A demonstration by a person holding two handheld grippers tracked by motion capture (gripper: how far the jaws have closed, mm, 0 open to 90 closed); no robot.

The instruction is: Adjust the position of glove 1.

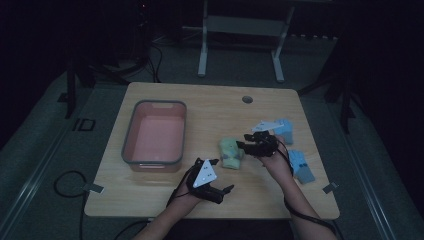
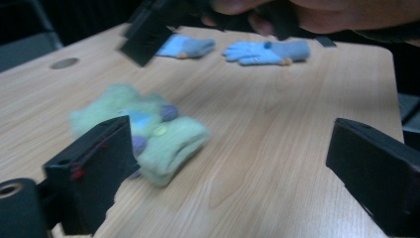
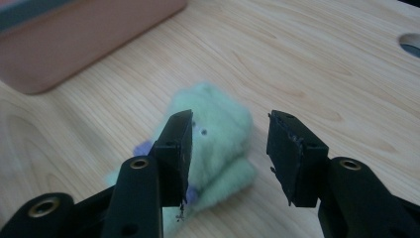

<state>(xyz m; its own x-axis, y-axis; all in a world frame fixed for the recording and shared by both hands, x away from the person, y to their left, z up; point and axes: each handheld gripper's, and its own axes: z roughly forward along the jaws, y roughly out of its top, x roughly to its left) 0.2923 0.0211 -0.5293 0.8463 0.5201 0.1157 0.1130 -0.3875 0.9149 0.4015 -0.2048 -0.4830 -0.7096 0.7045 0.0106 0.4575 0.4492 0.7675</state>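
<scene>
Right tongs [image 3: 230, 148] gape above green mitten [image 3: 218, 124]; its purple dots [image 2: 168, 112] seemingly buttons.

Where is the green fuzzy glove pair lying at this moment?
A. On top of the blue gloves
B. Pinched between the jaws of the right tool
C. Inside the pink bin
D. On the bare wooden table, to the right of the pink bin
D: the green fuzzy glove pair lies flat on the table, between the pink bin and the blue gloves, and the right tool stands open above it without pressing on it.
</scene>
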